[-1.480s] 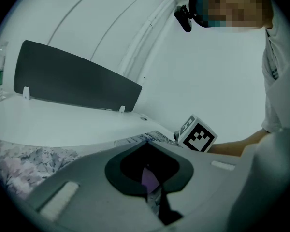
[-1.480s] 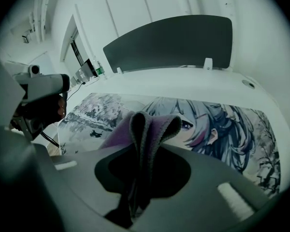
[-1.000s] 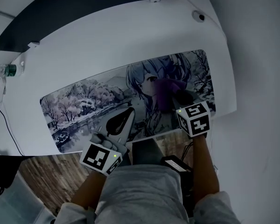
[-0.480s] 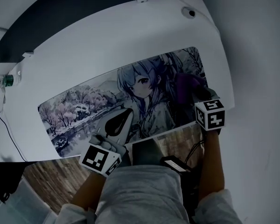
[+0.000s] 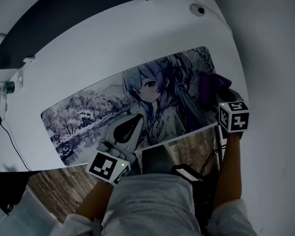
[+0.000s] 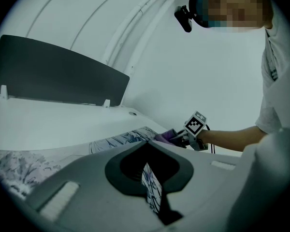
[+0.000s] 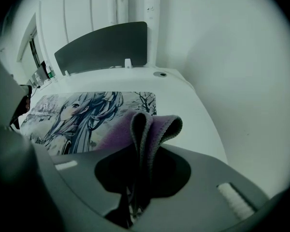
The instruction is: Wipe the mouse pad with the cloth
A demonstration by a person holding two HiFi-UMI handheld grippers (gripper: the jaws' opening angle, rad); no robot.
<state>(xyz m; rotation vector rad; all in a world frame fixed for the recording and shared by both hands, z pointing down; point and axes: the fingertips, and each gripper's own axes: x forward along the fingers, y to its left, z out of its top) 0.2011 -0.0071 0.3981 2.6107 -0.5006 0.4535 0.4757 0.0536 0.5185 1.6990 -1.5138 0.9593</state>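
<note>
A long mouse pad (image 5: pixel 88 107) printed with an anime figure and trees lies across the white desk (image 5: pixel 113 48). My right gripper (image 5: pixel 220 96) is shut on a folded purple cloth (image 5: pixel 210 85), which rests on the pad's right end. In the right gripper view the cloth (image 7: pixel 150 129) stands up between the jaws over the pad (image 7: pixel 87 105). My left gripper (image 5: pixel 136 118) lies shut on the pad's front edge near the middle, with only a thin slit between its jaws. The left gripper view shows the pad (image 6: pixel 121 139) and the far cloth (image 6: pixel 165 136).
A dark panel (image 5: pixel 64 18) runs along the desk's back edge. A bottle (image 5: pixel 5 86) and a black cable (image 5: pixel 10 136) are at the far left. A round grommet (image 5: pixel 196 9) sits at the back right. Wooden floor (image 5: pixel 54 186) and a black device (image 5: pixel 187 173) lie below the front edge.
My right gripper has dragged the cloth rightward across the pad, from the figure's middle to the right end. The left gripper has stayed in place.
</note>
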